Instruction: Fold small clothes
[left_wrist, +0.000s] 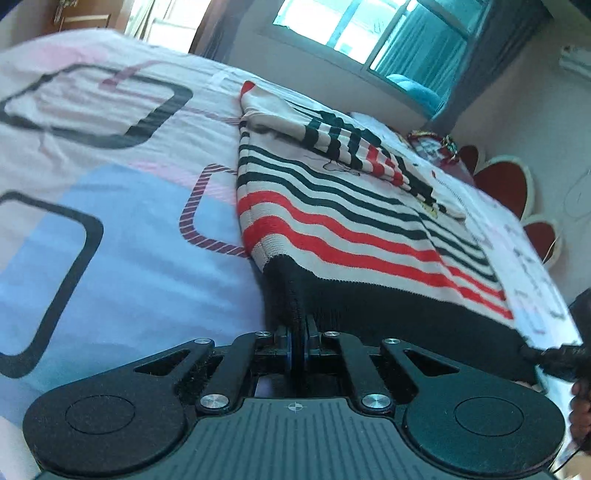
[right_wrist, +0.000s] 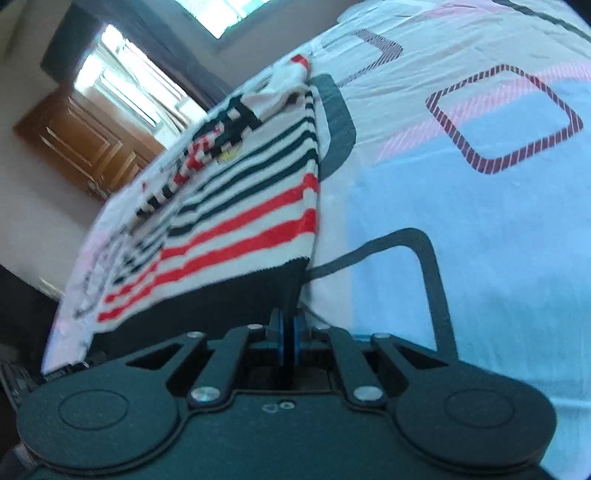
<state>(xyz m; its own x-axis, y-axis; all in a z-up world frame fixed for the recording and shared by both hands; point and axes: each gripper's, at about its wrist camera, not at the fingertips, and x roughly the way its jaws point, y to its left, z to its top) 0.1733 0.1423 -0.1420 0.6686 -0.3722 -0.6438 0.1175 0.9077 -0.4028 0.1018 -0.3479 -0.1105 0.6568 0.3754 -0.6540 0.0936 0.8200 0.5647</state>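
Already both grippers are pinched tight on the black ribbed hem of the red, black and cream striped knitted jumper (left_wrist: 332, 221), which lies flat on the pastel patterned bedsheet (left_wrist: 110, 240): left gripper (left_wrist: 298, 332) at one corner, right gripper (right_wrist: 289, 326) at the other. Next, I judge, comes lifting the hem together and carrying it towards the collar (sleeves look already folded in).

Left tool (left_wrist: 300, 325): matte black body, two round discs, ribbed centre plate bore small crosshair mark, silver screws, blue-edged pads. Right tool (right_wrist: 289, 325): same black linkage, silver screws, blue pads, two small rings.
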